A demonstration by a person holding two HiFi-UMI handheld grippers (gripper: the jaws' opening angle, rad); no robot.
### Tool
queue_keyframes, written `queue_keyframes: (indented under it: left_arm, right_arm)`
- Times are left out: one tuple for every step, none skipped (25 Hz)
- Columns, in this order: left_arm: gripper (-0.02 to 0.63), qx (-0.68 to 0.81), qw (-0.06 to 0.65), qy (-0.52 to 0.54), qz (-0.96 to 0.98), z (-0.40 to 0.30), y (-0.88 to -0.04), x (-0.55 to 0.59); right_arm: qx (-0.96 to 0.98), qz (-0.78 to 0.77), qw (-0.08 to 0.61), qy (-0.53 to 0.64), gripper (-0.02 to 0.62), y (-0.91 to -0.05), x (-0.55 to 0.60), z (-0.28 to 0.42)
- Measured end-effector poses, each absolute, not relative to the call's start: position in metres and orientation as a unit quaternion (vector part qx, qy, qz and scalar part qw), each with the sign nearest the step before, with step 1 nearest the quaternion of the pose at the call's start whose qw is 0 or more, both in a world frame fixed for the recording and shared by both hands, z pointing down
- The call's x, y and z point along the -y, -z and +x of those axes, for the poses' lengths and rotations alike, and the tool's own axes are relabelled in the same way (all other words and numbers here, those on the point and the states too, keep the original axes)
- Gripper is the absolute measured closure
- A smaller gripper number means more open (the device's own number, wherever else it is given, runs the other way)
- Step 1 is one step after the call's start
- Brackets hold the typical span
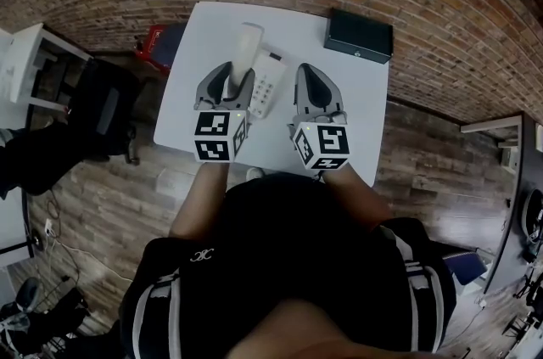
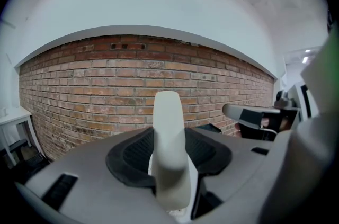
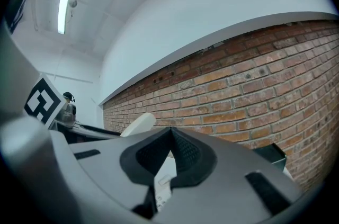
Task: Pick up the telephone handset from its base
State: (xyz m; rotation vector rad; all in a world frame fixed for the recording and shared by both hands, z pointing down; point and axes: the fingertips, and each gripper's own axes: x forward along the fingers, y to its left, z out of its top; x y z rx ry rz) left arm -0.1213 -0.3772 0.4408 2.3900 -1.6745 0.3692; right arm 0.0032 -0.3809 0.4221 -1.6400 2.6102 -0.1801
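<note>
While leaning over the white table (image 1: pixel 356 107), clamps the left gripper (image 1: pixel 234 77) on the telephone handset (image 2: pixel 167 117), dark pads pressed to both flanks of the pale shell. Grips it near one end, with most of the length jutting past the jaw tips and, in the left gripper view, rising in front of the brick wall (image 2: pixel 79 85). From the head view, points the handset away from the body toward the table's far edge, just left of the telephone base (image 1: pixel 270 86) and overlapping that unit's left side; cannot tell from any view whether handset and cradle touch. Holds the right gripper (image 3: pixel 169 135) beside the left, on the other side of the base, with jaws together at the tips and nothing caught between them. Shows, through the small gap below those closed tips in the right gripper view, a strip of the base's keypad, and off to the left the handset's rounded end. Farther out, takes in a dark flat box (image 1: pixel 359 35) at the table's far right corner, well apart from the phone, a red object (image 1: pixel 154 43) just beyond the table's left edge, and a wood floor (image 1: pixel 110 204) all around.
</note>
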Motion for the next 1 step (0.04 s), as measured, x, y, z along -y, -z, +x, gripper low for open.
queue_keyframes:
  left_arm:
    - [0.425, 0.567, 0.1, -0.125, 0.808, -0.1223, -0.4412, 0.3773]
  right_arm:
    - [-0.845, -0.53, 0.026, 0.058, 0.597, -0.4225, 0.381, 0.0027]
